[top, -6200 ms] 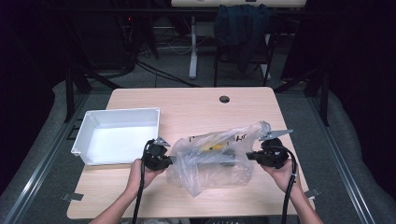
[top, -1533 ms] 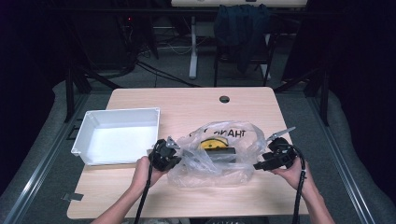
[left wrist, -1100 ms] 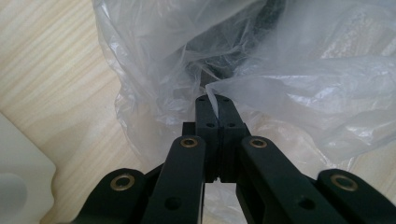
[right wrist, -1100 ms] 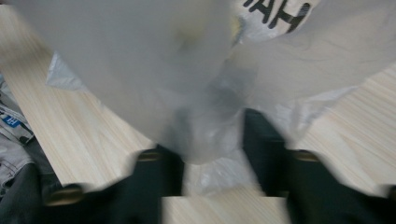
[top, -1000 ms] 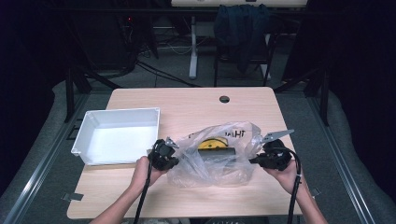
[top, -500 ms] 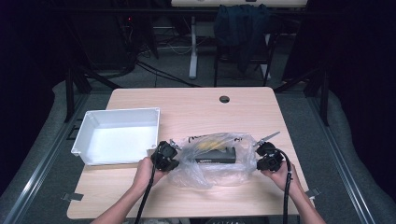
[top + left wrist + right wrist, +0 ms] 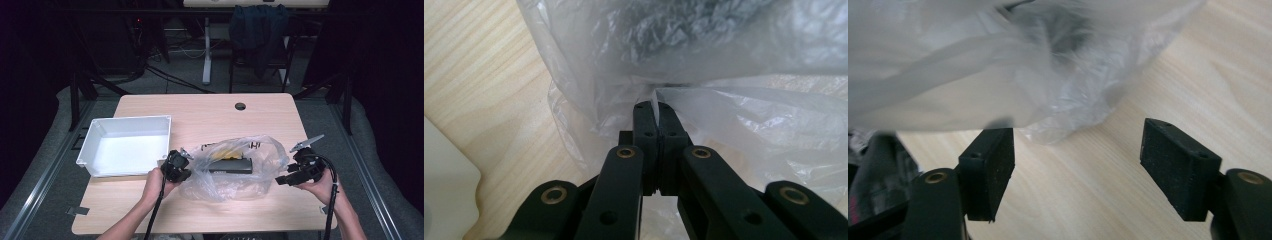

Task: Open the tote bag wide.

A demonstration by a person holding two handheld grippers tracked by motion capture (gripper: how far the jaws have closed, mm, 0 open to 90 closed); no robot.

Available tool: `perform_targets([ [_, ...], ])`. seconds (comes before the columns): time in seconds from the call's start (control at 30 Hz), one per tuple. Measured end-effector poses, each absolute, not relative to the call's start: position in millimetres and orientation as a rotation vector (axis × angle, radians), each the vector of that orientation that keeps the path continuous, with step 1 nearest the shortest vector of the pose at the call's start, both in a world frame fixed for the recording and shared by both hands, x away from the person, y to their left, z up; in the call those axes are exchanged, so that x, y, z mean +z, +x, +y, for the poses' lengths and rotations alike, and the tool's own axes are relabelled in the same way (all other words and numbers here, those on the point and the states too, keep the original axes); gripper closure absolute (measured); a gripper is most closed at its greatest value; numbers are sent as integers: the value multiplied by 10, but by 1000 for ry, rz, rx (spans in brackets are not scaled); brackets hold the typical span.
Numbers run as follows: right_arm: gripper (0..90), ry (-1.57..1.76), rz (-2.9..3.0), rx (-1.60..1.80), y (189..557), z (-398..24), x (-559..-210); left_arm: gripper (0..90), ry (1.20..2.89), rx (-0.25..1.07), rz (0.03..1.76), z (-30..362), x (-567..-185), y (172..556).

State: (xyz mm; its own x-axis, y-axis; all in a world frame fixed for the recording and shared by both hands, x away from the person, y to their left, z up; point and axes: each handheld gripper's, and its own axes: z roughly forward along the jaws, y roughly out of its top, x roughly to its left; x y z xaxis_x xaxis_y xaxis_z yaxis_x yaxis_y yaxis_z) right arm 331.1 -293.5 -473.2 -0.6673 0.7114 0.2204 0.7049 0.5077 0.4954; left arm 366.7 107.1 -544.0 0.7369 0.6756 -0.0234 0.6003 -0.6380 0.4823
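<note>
Jaws of the left gripper [image 7: 655,117] are pressed tight together on a fold of the clear plastic bag [image 7: 235,167], the film pinched between the black pads at their tips. Seen from the high view, that gripper [image 7: 176,166] sits at the bag's left edge, just off the near right corner of the white tray [image 7: 125,145]. The left hand [image 7: 156,181] wraps it from below, the forearm running in from the bottom edge and angled up to the right, a black cable trailing along it.

The right gripper [image 7: 1078,150] has just been opening: its jaws stand spread wide with bare wooden table [image 7: 1168,75] between them, and the bag's edge hangs just above and beyond the left pad without being clamped. In the high view this gripper [image 7: 300,172] is just beside the bag's right end, pointing left toward it, its grey plate sticking up to the right. The right hand [image 7: 320,182] cups it from the near side, the wrist bent, the forearm coming in from the bottom right corner.

The bag lies crumpled on the near middle of the table between the two grippers, with a dark flat object [image 7: 230,165] and something yellow [image 7: 227,148] inside.
</note>
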Motion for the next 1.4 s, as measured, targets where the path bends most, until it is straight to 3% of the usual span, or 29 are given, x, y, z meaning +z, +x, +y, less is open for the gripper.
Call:
perform_targets([
  [0.17, 292, 1153, 2714, 969, 3212, -2801, -4621, 898, 2474, 217, 971, 1067, -5443, 3674],
  [0.23, 361, 1120, 2674, 1025, 3202, -2766, -4592, 896, 2477, 219, 971, 1066, -5440, 3674],
  [0.27, 417, 1109, 2670, 1054, 3199, -2750, -4591, 895, 2474, 218, 973, 1068, -5441, 3676],
  [0.3, 561, 1107, 2640, 1063, 3195, -2739, -4593, 892, 2474, 217, 973, 1070, -5443, 3678],
  [0.37, 731, 1135, 2587, 1096, 3203, -2733, -4628, 884, 2476, 215, 973, 1071, -5447, 3683],
  [0.47, 871, 1188, 2552, 1077, 3258, -2738, -4725, 861, 2478, 210, 970, 1069, -5440, 3682],
  [0.53, 885, 1219, 2573, 1059, 3310, -2735, -4828, 825, 2472, 202, 971, 1078, -5408, 3684],
  [0.83, 893, 1266, 2656, 954, 3431, -2638, -5084, 444, 2426, 214, 971, 1185, -5022, 3523],
  [1.1, 893, 1278, 2647, 943, 3436, -2635, -5086, 325, 2344, 252, 918, 1128, -4730, 3356],
  [1.4, 893, 1265, 2656, 923, 3449, -2625, -5092, 258, 2249, 277, 906, 821, -4591, 3406],
])
